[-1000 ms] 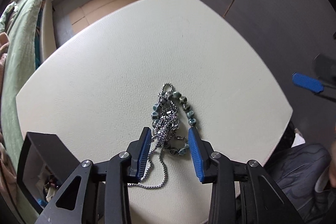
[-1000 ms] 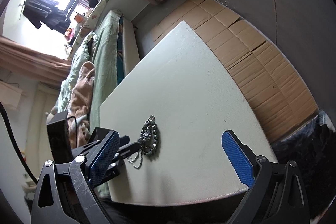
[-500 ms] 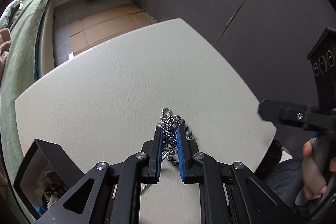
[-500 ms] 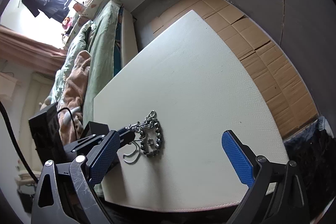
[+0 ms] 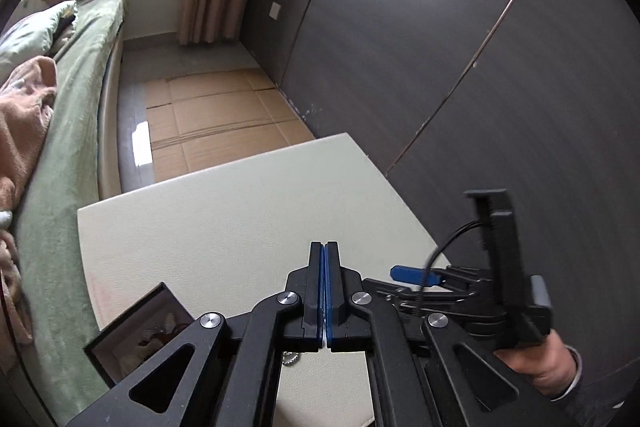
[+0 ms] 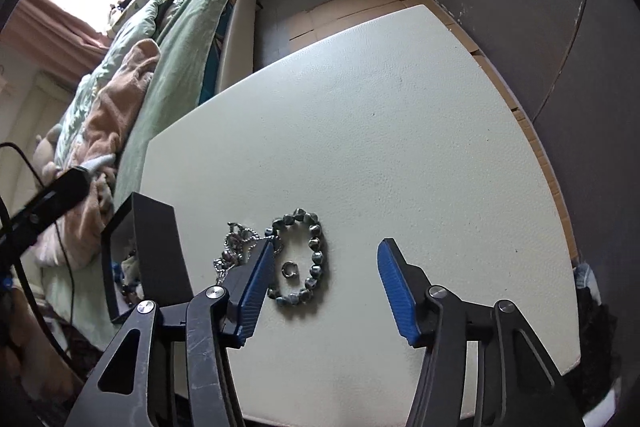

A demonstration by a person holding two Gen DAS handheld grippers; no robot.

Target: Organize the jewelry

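A beaded bracelet (image 6: 316,255) lies in a ring on the white table (image 6: 400,147), with a small metal ring (image 6: 289,269) inside it. A silver chain (image 6: 236,245) lies just left of it, partly behind my right gripper's left finger. My right gripper (image 6: 327,245) hovers over the bracelet with its jaws closing. The bracelet lies between the fingers and neither pad touches it. My left gripper (image 5: 324,291) is shut above the table, and I see nothing between its pads. A bit of chain (image 5: 289,358) shows under its linkage.
A black open box (image 6: 156,251) with jewelry inside stands at the table's left edge, also seen as the box (image 5: 132,331) by the left fingers. A bed with green bedding (image 6: 176,39) runs along the left. Dark wall panels (image 5: 440,47) stand to the right.
The left gripper shut over the chain pile, then rose and tilted up. The chain now lies apart from the bracelet. The right gripper moved over the bracelet and its jaws narrowed.
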